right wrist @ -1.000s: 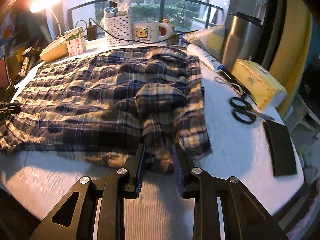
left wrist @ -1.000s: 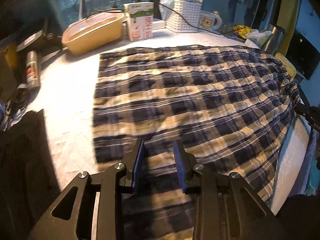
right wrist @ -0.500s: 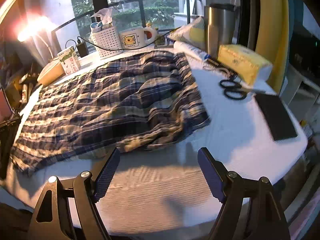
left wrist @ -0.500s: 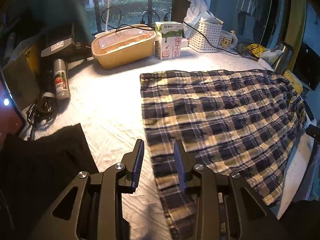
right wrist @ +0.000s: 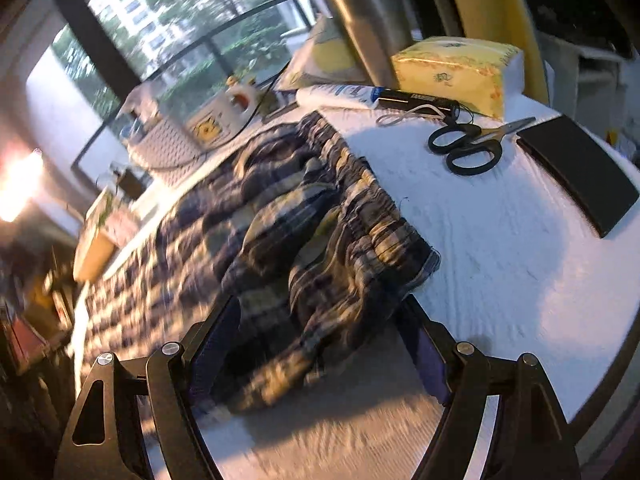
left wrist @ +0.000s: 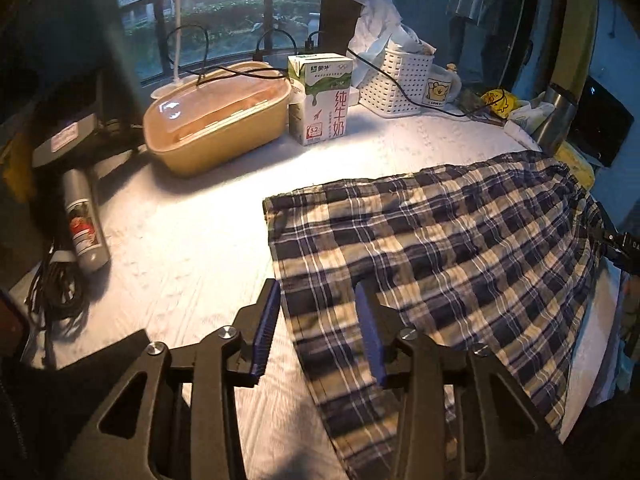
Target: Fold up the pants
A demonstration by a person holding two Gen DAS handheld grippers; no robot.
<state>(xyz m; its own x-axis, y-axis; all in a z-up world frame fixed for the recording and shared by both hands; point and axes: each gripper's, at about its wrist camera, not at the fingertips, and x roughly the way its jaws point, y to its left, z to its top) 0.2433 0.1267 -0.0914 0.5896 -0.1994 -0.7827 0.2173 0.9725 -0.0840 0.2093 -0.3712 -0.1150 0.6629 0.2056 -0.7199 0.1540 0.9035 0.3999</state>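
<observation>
The plaid pants [left wrist: 440,256] lie spread on the white quilted tabletop [left wrist: 192,248], and a second ago I had both hems pinched — now my right gripper [right wrist: 320,344] stands wide and empty over the rumpled waistband end, while my left gripper [left wrist: 316,332] is opening over the leg hem, nothing between its pads. I judge that fold released and the next grasp due. Around the pants: milk carton [left wrist: 320,98], beige lidded container [left wrist: 218,116], scissors [right wrist: 472,140] — window behind.
</observation>
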